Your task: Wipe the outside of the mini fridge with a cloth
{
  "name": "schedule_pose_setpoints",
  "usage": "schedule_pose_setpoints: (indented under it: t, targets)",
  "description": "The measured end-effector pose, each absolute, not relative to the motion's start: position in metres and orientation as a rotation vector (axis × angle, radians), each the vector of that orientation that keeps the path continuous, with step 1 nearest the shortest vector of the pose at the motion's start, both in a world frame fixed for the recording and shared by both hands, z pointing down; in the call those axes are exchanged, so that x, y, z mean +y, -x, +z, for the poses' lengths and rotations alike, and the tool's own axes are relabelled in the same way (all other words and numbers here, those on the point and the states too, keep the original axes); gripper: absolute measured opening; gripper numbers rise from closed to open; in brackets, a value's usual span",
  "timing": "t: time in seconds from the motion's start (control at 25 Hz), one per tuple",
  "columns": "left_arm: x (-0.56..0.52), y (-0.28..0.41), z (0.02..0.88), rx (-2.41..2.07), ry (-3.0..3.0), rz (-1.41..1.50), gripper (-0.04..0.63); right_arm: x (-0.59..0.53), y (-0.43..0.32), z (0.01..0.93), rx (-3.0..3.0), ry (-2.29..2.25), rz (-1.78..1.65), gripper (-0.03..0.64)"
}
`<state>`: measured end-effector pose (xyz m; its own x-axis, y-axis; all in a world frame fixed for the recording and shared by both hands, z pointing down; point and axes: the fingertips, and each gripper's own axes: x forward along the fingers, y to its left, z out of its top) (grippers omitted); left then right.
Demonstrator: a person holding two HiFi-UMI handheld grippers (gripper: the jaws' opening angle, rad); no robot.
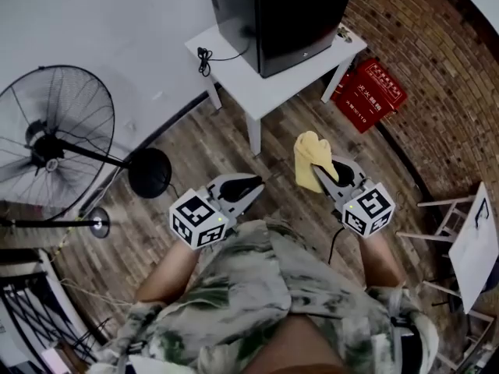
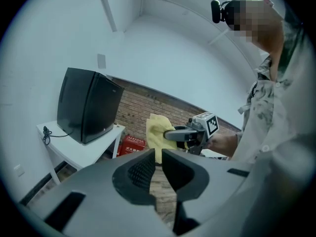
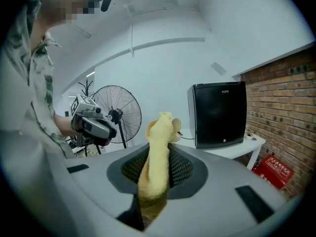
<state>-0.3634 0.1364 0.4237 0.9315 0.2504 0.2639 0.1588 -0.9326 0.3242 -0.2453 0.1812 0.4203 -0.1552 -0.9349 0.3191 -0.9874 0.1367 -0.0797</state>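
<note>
A black mini fridge (image 1: 281,18) stands on a small white table (image 1: 257,84) ahead of me, well beyond both grippers. My right gripper (image 1: 327,174) is shut on a yellow cloth (image 1: 310,158), which sticks up out of its jaws over the wooden floor. In the right gripper view the cloth (image 3: 158,152) rises between the jaws, with the fridge (image 3: 219,113) farther off to the right. My left gripper (image 1: 253,187) is held beside it, jaws together and holding nothing. The left gripper view shows the fridge (image 2: 86,105) at left and the cloth (image 2: 158,132) straight ahead.
A standing fan (image 1: 54,142) with a round base is at the left. A red box (image 1: 368,93) leans by the brick wall (image 1: 437,68) to the right of the table. A black cable (image 1: 205,59) lies on the tabletop. White furniture (image 1: 468,240) stands at the right.
</note>
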Motion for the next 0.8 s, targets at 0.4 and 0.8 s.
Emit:
schedule_pose_setpoints:
  t: [0.4, 0.8]
  targets:
    - [0.2, 0.357, 0.439, 0.343, -2.777, 0.501, 0.055, 0.244, 0.253, 0.42, -2.246, -1.904, 0.404, 0.095]
    - [0.234, 0.356, 0.439, 0.38, -2.789, 0.53, 0.055, 0.279, 0.253, 0.421, -2.235, -1.942, 0.406, 0.095]
